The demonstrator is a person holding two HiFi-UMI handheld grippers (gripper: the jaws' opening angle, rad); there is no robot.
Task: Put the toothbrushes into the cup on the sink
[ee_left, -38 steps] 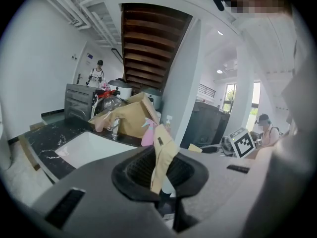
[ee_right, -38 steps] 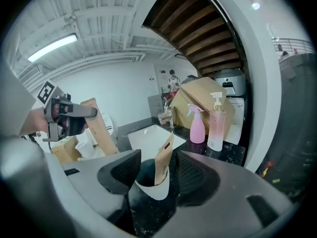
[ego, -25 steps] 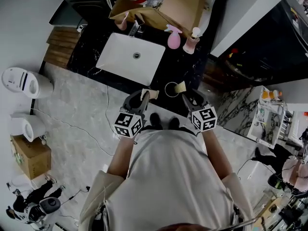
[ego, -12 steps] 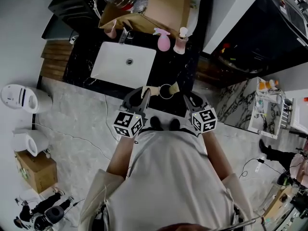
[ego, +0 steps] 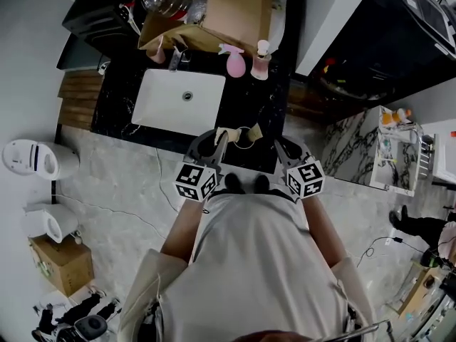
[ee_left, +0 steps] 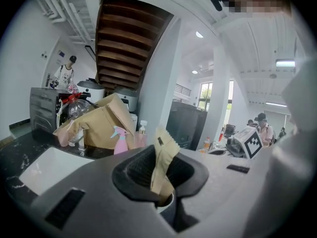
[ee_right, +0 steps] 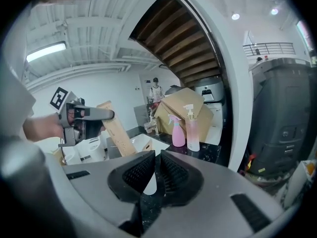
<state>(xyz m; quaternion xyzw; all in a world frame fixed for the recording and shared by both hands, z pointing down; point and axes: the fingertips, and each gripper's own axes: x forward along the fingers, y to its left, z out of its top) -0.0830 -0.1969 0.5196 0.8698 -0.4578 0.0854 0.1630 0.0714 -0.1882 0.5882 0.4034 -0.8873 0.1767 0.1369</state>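
Two grippers: the left gripper (ego: 216, 138) and the right gripper (ego: 280, 145) are held over the near edge of the black counter (ego: 267, 98), one on each side of the cup (ego: 246, 136).
Left gripper: its jaws are clamped on a wrapped toothbrush (ee_left: 162, 150), a flat tan paper packet. It is gripped near its lower end, and its saw-toothed top rises tilted above the pads.
Right gripper: its jaws have just been closing and now stand almost together, with only a thin slit between the ribbed pads. No thing is seen pressed between them. A white sliver (ee_right: 149, 183) shows low in the slit, and what it is cannot be told.
Cup: it stands on the counter in front of the sink (ego: 178, 98), to the basin's right.
Held packet and cup: from above, the packet's free end is just beside the cup's left rim.
Second wrapped toothbrush (ego: 261, 130): another tan packet sits at the cup's right edge. Whether it stands inside cannot be told.
Behind the sink: a pink spray bottle (ego: 235, 63) and a pump bottle (ego: 261, 61) stand side by side, with a cardboard box (ego: 228, 9) further back.
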